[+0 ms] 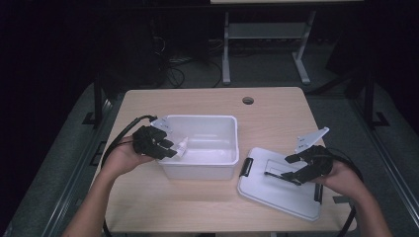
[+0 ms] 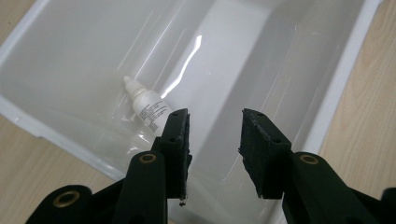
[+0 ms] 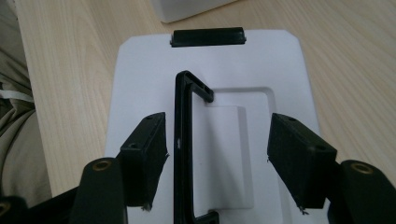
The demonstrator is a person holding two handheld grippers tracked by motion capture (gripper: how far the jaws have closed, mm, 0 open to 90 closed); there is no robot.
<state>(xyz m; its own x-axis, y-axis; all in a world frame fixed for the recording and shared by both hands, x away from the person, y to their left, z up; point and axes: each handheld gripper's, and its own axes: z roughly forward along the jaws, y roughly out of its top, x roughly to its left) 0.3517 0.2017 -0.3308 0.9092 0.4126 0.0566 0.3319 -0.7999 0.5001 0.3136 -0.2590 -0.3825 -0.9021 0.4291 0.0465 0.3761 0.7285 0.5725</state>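
Looking down, I see the surface carrying a white bin and its lid beside it. My right gripper hangs released astride the lid's black handle. My left gripper gapes over the bin, just beside 1 small bottle lying inside.

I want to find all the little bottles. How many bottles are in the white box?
1. A small white bottle lies on its side on the bottom of the white box, near the wall by the left gripper. No others show, though the near wall could hide one.
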